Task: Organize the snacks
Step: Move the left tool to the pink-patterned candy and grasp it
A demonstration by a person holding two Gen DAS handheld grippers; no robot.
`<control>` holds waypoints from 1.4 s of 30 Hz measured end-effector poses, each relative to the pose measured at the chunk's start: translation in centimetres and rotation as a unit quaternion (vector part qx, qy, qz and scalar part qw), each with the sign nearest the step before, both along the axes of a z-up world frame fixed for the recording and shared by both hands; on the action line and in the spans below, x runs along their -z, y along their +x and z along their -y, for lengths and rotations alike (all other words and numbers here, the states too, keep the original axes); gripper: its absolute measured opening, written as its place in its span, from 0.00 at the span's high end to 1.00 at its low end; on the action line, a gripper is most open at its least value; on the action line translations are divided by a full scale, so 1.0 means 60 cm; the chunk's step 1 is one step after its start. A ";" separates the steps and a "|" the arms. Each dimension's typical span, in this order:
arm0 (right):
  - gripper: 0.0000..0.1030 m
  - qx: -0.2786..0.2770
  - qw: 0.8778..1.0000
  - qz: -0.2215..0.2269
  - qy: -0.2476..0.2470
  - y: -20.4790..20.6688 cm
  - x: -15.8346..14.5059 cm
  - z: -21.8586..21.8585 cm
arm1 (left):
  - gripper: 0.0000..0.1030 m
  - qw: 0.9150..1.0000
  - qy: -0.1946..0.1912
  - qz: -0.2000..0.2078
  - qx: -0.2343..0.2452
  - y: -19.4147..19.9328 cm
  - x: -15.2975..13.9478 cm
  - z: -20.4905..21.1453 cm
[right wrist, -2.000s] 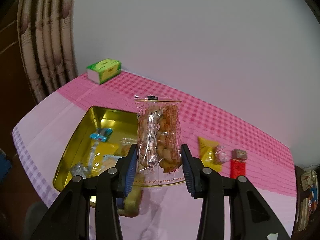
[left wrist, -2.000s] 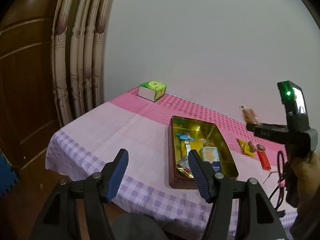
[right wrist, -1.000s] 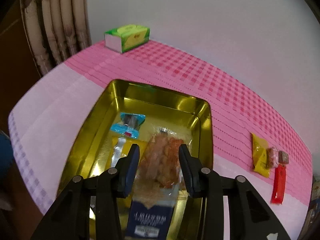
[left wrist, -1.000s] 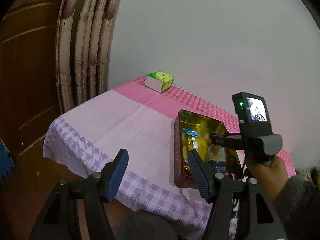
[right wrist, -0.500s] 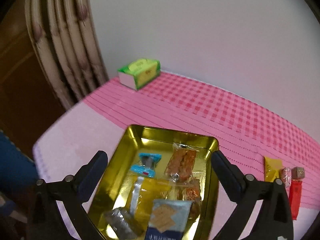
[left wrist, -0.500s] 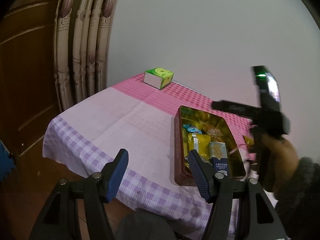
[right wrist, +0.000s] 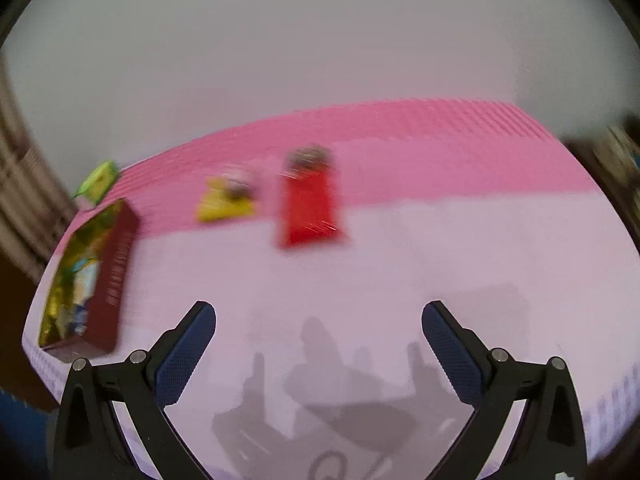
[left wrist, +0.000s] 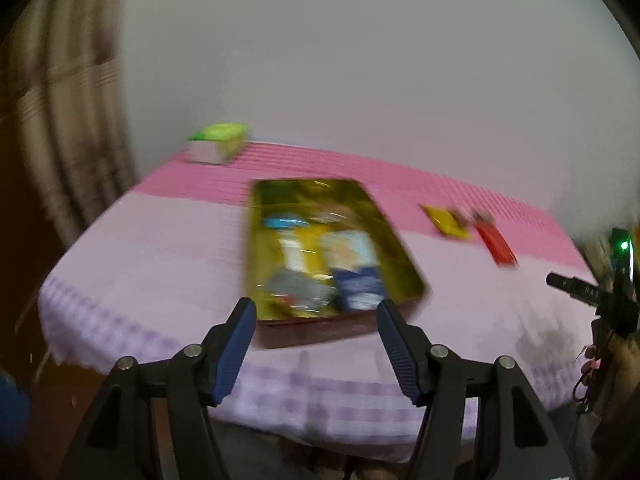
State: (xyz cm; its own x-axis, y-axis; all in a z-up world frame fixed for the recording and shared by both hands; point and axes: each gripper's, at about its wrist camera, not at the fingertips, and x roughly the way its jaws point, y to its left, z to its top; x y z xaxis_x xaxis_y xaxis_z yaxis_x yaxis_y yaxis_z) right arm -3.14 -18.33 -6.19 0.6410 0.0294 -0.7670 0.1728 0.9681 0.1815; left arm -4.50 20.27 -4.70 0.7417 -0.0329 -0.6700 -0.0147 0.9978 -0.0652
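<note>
Right wrist view: right gripper (right wrist: 319, 346) fingers wide, empty; peanut pack released into gold rectangular tin (right wrist: 116, 264), camera now swung toward red flat packet (right wrist: 310, 210) and yellow packet (right wrist: 224, 202) on surface. Left gripper (left wrist: 313, 346) fingers wide, idle. Judged: red packet next.

Both views blurred. Wide bare stretch of tabletop (right wrist: 400, 272) lies ahead of the right gripper (right wrist: 319, 320), whose jaws are spread with nothing between them; red packet (right wrist: 310, 208) and yellow packet (right wrist: 224, 202) sit beyond it, tin (right wrist: 116, 264) off at the left edge. Left gripper (left wrist: 312, 320), jaws apart, faces the tin's (left wrist: 320, 326) near wall; green box (left wrist: 218, 142) stands at the far left corner.
</note>
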 end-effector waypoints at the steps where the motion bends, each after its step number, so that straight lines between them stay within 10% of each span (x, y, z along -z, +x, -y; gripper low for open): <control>1: 0.00 0.015 1.000 -0.001 -0.002 -0.013 0.006 0.016 | 0.38 1.000 0.004 -0.005 0.019 0.010 0.004 0.026; 8: 0.00 0.060 0.998 -0.005 0.036 -0.036 -0.007 0.094 | 0.38 0.993 0.023 -0.046 0.108 0.121 0.029 0.220; 17: 0.00 0.040 0.998 0.040 0.035 -0.033 -0.098 0.122 | 0.38 0.995 0.022 -0.055 0.085 0.267 0.042 0.342; 42: 0.00 -0.009 0.998 0.010 0.062 -0.027 -0.077 0.120 | 0.38 0.991 0.043 -0.129 0.013 0.498 0.144 0.415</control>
